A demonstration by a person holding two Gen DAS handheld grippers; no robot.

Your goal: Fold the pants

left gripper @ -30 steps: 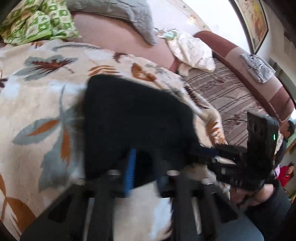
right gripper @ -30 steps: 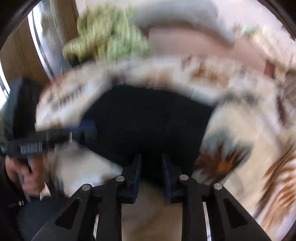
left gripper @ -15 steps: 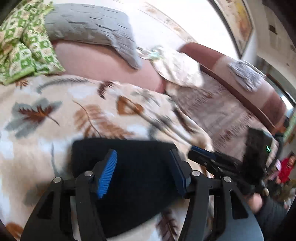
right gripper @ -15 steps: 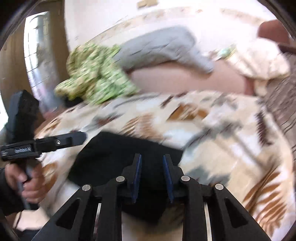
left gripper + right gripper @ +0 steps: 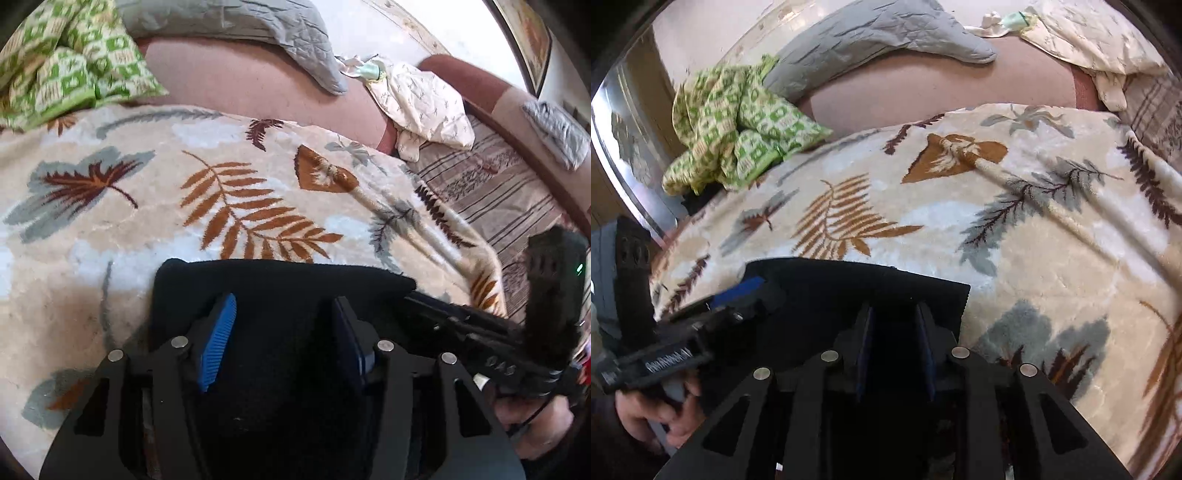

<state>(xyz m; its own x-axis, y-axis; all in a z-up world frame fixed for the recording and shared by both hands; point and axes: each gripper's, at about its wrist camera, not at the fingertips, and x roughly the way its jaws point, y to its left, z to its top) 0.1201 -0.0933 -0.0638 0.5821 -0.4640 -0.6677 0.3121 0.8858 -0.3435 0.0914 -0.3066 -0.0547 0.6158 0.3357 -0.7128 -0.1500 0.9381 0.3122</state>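
The black pants (image 5: 280, 288) lie folded into a compact rectangle on the leaf-patterned blanket (image 5: 207, 199); they also show in the right wrist view (image 5: 827, 291). My left gripper (image 5: 284, 332) is open, its blue pads spread over the near part of the pants with nothing between them. My right gripper (image 5: 894, 332) hovers over the pants' right half with a narrow gap between its jaws and nothing gripped. The right gripper shows at the right edge in the left wrist view (image 5: 480, 332); the left gripper shows at the left in the right wrist view (image 5: 738, 299).
A green patterned cloth (image 5: 731, 122) and a grey pillow (image 5: 871, 37) lie at the back of the couch. A cream cloth (image 5: 424, 107) lies at the back right beside a striped couch seat (image 5: 498, 192). The blanket beyond the pants is bare.
Both grippers came back toward me off the pants. The left gripper opened and let go of the fabric; the pants now lie flat and folded.
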